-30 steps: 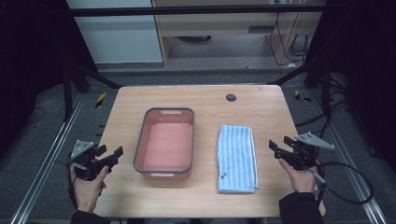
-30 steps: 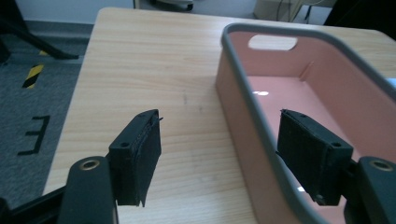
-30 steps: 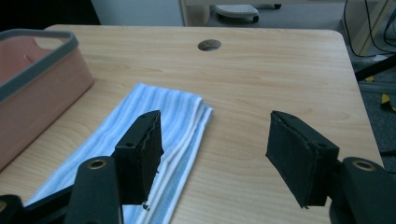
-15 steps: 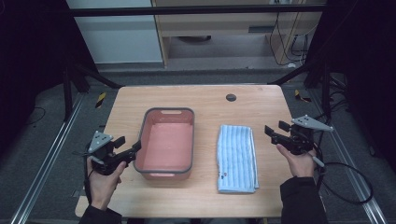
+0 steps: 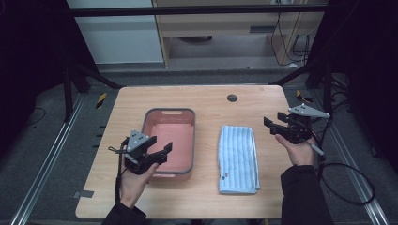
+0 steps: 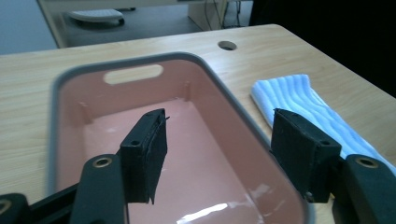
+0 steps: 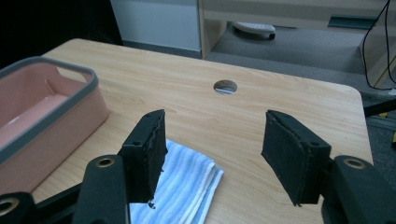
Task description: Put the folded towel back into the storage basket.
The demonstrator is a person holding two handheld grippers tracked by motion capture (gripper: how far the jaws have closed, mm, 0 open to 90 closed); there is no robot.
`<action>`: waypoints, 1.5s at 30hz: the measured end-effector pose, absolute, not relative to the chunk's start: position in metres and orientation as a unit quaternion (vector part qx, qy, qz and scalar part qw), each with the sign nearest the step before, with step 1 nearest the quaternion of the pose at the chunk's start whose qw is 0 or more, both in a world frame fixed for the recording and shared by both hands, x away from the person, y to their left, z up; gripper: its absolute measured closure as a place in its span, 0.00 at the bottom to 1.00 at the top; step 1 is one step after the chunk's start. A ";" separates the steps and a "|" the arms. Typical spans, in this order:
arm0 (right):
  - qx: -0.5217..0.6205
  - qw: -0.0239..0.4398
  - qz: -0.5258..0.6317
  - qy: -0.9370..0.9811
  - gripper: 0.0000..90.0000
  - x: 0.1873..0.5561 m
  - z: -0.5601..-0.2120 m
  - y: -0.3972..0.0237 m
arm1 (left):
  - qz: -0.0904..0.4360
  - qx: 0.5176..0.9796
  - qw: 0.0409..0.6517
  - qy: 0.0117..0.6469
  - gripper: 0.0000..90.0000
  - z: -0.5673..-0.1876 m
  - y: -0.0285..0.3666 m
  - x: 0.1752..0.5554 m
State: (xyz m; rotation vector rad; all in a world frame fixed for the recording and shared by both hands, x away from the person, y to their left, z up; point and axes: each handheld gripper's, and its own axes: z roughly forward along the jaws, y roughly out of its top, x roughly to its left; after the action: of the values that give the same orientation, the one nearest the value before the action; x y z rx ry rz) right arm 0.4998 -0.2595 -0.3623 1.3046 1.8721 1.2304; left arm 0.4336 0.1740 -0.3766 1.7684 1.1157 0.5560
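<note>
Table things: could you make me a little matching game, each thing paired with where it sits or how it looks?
1. pink basin
2. striped towel
3. round hole
4. left gripper

a. folded flat, right of the basin
b. in the tabletop near the far edge
c. empty, middle of the table
d. jaws open over the basin's near left rim

Pairs: 1-c, 2-a, 3-b, 4-d

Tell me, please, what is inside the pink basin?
Nothing lies in the pink basin: its glossy floor shows bare. The left gripper hangs over its near end, jaws open, and covers a small part of the floor in both views.
</note>
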 end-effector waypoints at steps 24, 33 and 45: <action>0.486 0.261 0.445 0.705 0.44 0.534 -0.388 -0.255 | 0.180 0.772 0.455 0.406 0.42 -0.403 0.084 0.428; 0.486 0.251 0.437 0.714 0.45 0.544 -0.403 -0.253 | 0.165 0.789 0.442 0.394 0.42 -0.418 0.057 0.424; 0.491 0.243 0.425 0.720 0.45 0.554 -0.422 -0.248 | 0.145 0.808 0.423 0.385 0.43 -0.443 0.038 0.420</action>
State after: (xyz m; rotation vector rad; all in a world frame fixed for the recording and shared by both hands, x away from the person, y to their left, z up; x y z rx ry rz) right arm 0.5540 -0.2477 -0.4220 1.3421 1.9684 1.1610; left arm 0.4205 0.0377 -0.4427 2.0218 0.9625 0.3630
